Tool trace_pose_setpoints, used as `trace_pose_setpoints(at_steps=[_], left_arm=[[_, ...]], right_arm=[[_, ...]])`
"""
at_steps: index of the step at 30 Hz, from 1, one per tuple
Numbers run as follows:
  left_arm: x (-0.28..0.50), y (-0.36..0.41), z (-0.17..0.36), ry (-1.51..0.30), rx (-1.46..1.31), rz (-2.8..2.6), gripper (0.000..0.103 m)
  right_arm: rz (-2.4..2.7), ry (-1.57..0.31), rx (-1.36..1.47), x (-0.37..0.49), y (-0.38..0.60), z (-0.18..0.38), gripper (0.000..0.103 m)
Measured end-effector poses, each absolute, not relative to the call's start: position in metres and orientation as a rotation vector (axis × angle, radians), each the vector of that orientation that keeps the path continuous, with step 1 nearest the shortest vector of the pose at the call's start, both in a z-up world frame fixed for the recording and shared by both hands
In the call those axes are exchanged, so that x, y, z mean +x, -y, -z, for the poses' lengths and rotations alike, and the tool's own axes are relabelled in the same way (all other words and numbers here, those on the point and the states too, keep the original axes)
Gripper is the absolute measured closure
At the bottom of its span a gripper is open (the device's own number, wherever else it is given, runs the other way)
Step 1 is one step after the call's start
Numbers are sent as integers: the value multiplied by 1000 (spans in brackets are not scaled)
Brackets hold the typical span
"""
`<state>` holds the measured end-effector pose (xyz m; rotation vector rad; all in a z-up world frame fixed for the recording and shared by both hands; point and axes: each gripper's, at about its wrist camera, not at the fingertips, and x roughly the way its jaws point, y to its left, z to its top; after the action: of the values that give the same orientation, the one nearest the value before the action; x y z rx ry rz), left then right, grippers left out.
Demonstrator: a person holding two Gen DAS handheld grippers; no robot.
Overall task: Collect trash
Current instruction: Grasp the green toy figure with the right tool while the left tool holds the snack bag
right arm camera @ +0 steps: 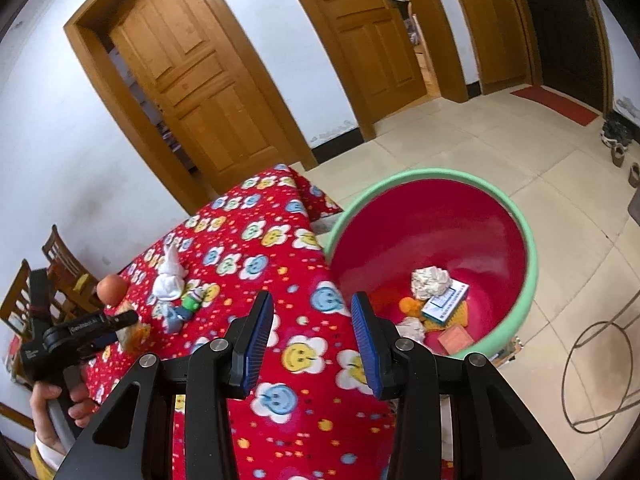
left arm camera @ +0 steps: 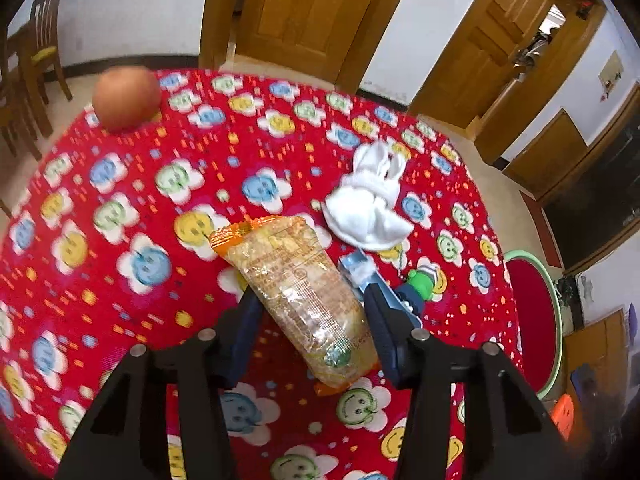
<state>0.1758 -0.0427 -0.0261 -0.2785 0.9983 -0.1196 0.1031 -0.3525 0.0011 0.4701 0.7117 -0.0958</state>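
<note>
My left gripper (left arm camera: 308, 300) has its jaws on both sides of a clear snack packet with orange ends (left arm camera: 298, 296), which lies on the red flower-patterned tablecloth (left arm camera: 132, 200). The packet also shows in the right wrist view (right arm camera: 134, 334), held at the left gripper's tip (right arm camera: 130, 322). My right gripper (right arm camera: 312, 322) is open and empty above the table's edge. The red bin with a green rim (right arm camera: 532, 264) stands on the floor to its right and holds crumpled paper (right arm camera: 431, 282), a small box (right arm camera: 444, 304) and other scraps.
A white cloth bundle (left arm camera: 370, 200), a green and blue toy (left arm camera: 416, 286) and an orange ball (left arm camera: 126, 98) lie on the table. Wooden chairs (left arm camera: 36, 56) stand at the left. Wooden doors (right arm camera: 200, 84) are behind. A wire stand (right arm camera: 600, 372) is on the tiled floor at right.
</note>
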Motion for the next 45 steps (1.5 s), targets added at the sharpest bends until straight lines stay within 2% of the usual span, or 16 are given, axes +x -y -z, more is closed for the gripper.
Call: trace_pose_setpoints(at_steps=[7, 12, 30, 38, 39, 43, 45], left_arm=[[176, 19, -7, -940, -185, 88, 51], [180, -1, -13, -927, -145, 53, 51], [205, -10, 47, -970, -188, 126, 51], [204, -14, 53, -962, -217, 152, 51], [204, -15, 53, -964, -221, 155, 51], [203, -15, 54, -966, -237, 171, 51], [201, -17, 52, -962, -235, 176, 51]], right_arm=[[38, -732, 453, 124, 322, -4, 62], [-10, -748, 412, 148, 292, -7, 62], [-39, -915, 359, 235, 214, 44, 62], [-25, -938, 323, 253, 194, 63, 62], [-19, -931, 312, 253, 192, 63, 63], [-15, -923, 293, 254, 187, 64, 77], [-18, -920, 291, 253, 187, 64, 77]])
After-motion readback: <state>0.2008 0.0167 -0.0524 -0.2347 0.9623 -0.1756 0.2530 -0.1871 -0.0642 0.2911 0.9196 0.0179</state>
